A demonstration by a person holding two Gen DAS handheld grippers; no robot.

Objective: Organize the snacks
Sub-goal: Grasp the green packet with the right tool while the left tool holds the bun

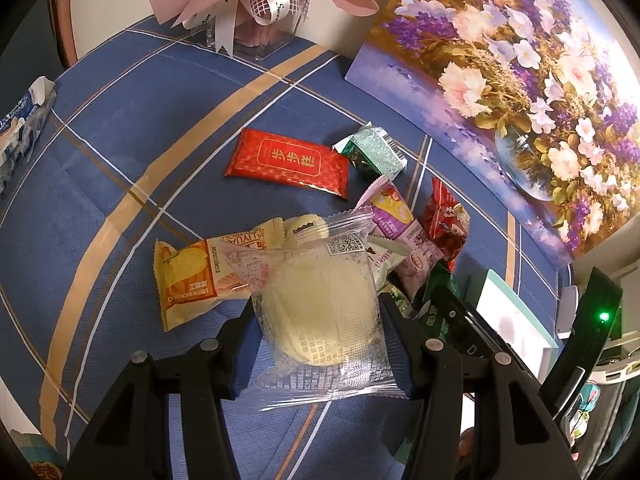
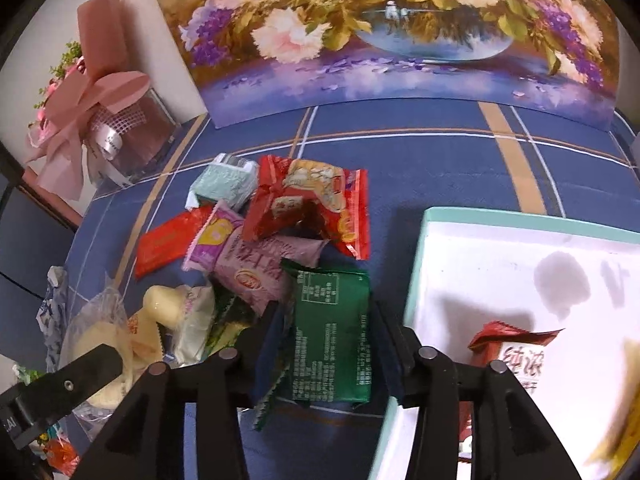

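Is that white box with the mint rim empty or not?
Not empty. The white box already holds a red-topped snack packet; most of its floor is bare.

Saw a green snack pack (image 2: pixel 330 336) between the right gripper (image 2: pixel 326 344) fingers, just left of the white box (image 2: pixel 500 264). Saw more snacks piled behind.

Dim, warm indoor light, strongest from the right. Blown-out white glare inside the box (image 2: pixel 520 264), crossed by soft grey shadows. Heavy fisheye bending and black vignetting at the corners. Motion blur at lower right of right-wrist view.
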